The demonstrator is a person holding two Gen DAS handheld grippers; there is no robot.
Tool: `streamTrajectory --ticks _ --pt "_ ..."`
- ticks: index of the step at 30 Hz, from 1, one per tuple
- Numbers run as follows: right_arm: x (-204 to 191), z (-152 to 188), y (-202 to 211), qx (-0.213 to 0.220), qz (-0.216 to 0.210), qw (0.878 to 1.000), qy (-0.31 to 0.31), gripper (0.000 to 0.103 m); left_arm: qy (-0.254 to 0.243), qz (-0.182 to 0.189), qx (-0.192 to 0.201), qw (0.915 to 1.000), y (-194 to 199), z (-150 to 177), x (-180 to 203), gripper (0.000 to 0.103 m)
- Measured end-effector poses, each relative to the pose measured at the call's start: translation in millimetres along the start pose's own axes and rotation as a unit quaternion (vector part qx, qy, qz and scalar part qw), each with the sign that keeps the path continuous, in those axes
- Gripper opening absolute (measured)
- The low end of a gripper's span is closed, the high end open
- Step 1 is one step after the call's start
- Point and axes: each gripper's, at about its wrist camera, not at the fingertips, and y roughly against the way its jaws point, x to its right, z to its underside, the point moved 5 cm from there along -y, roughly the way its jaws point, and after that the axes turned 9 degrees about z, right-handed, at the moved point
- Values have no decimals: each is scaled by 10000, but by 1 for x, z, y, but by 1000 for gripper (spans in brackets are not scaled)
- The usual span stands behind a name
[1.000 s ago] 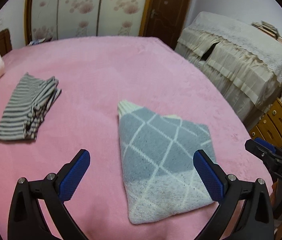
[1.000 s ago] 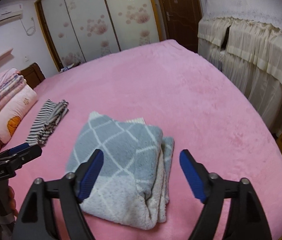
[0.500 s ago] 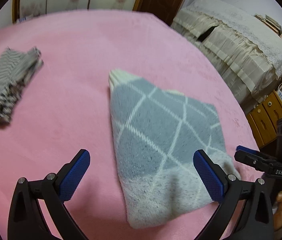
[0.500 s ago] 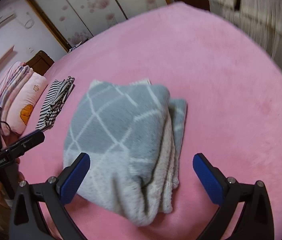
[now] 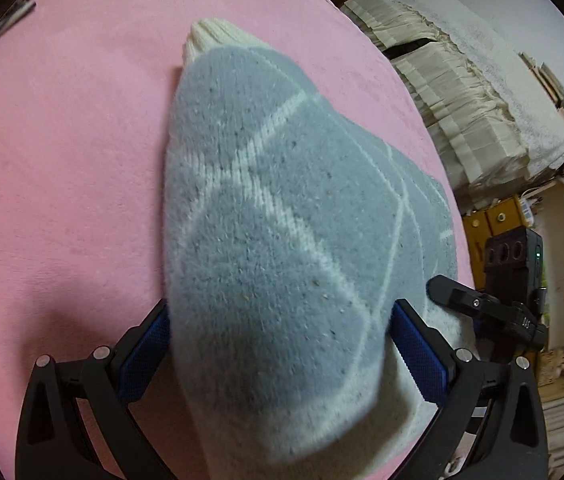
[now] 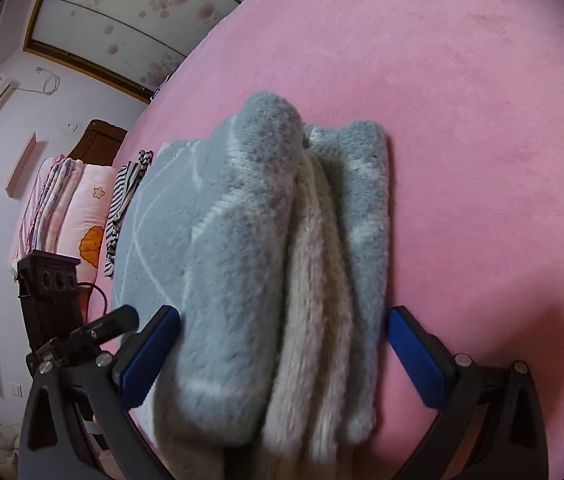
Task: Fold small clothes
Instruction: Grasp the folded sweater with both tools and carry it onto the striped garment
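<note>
A folded grey sweater [image 5: 282, 200] with a white diamond pattern lies on the pink bed [image 5: 62, 160]. My left gripper [image 5: 282, 307] is open wide and low over its near end, and the cloth fills the gap between the blue pads. In the right wrist view the sweater's layered fold edge [image 6: 242, 240] runs between the jaws of my right gripper [image 6: 283, 312], also open wide. The left pad [image 6: 150, 352] there touches the cloth. The right pad [image 6: 413, 356] stands clear of it over the bed.
A folded striped garment [image 6: 122, 204] lies farther back, beside stacked quilts and a pillow [image 6: 62, 208]. The bed's edge falls off toward cloth-covered furniture [image 5: 481, 100] and yellow drawers [image 5: 493, 216]. A finger of the other gripper [image 5: 481, 308] shows close on the right.
Both grippers have come down and tipped toward the sweater, which now fills both views. The right jaws opened wider early on. The striped garment has slid almost out of the left view.
</note>
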Motion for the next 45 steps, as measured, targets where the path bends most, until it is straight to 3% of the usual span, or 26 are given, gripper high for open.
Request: streamTrajectory --ticks 9,12,15,20,25,32,45 --pt "-8 -4 -14 -160 6 9994 320 103 46 342 -67 9994 -16 3 -10 103" --pt "-8 -3 -14 -168 -3 9992 350 103 13 296 -23 9996 -13 3 -11 103" --pt "-7 -1 -10 -58 162 9994 307 99 -78 -16 179 9998 -7 4 -6 100" --pt "-14 8 5 277 390 9982 359 69 -387 -656 473 9960 3 7 19 82" --pt "-29 12 18 509 636 9953 532 51 -413 -891 560 9936 14 7 32 71" --pt "-60 27 42 784 701 9930 534 47 -609 -1171 824 9878 54 33 60 63" --pt "-152 113 58 628 483 9938 782 46 -700 -1419 1010 9822 171 100 57 62"
